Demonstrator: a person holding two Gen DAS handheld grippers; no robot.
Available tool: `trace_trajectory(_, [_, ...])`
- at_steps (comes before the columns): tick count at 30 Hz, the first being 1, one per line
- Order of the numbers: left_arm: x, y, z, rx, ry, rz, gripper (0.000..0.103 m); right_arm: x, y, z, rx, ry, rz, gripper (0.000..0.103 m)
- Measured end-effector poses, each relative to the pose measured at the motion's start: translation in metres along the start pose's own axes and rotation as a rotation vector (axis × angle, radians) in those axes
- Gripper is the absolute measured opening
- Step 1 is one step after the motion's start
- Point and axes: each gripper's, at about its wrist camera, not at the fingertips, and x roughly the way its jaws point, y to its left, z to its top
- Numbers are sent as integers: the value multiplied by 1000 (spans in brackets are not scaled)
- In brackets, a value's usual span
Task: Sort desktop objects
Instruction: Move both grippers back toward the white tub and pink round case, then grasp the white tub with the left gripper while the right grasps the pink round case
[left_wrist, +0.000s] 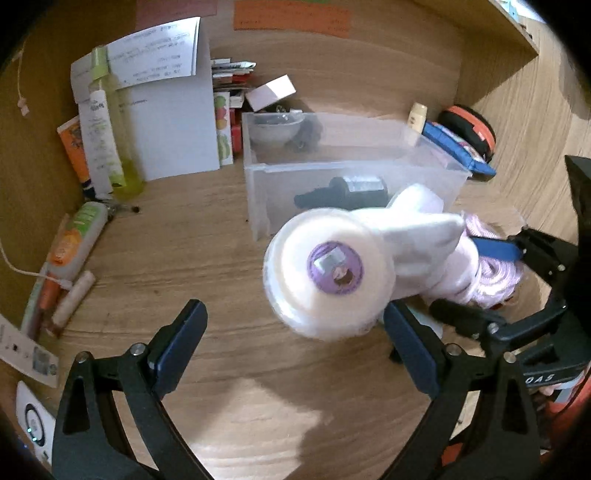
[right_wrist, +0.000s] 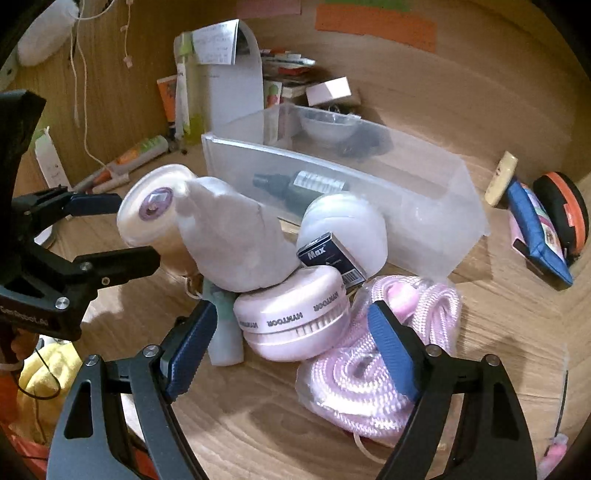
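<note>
Just then, both grippers hung over the wooden desk (left_wrist: 192, 258) with their jaws wide apart and nothing between them. The left gripper (left_wrist: 295, 343) pointed at a white tape roll (left_wrist: 328, 275) on top of the pile, beside a white cloth (right_wrist: 232, 236). The right gripper (right_wrist: 291, 332) framed a pink round case (right_wrist: 291, 317), touching a bagged pink rope (right_wrist: 373, 362). Behind stood a clear plastic bin (right_wrist: 424, 206) holding a dark bottle (right_wrist: 299, 184).

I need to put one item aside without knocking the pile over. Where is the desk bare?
Bare wood lies between the clear bin and the tubes along the desk's left edge, running toward the left hand-held gripper. Crowded: the pile around the white roll and pink rope beside the bin.
</note>
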Motion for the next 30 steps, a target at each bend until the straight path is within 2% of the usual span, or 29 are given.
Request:
trace_trajectory(6, [3, -10, 6, 38, -60, 35, 95, 9, 3, 5, -9, 18, 31, 78])
trace_trajectory(9, [8, -11, 10, 34, -51, 1, 81, 14, 7, 6, -27, 26, 13, 72])
trace_trajectory(11, [11, -11, 11, 26, -41, -27, 70, 14, 8, 7, -34, 28, -6, 64])
trace_trajectory(12, [12, -12, 10, 25, -39, -37, 69, 13, 7, 7, -29, 28, -7, 63])
trace_trajectory(15, [11, -14, 10, 22, -44, -15, 69, 9, 0, 8, -6, 31, 20, 63])
trace_trajectory(23, [3, -3, 6, -50, -34, -18, 69, -7, -10, 16, 5, 7, 24, 63])
trace_trajectory(30, [-13, 10, 7, -102, -74, -5, 69, -24, -16, 21, 25, -43, 8, 63])
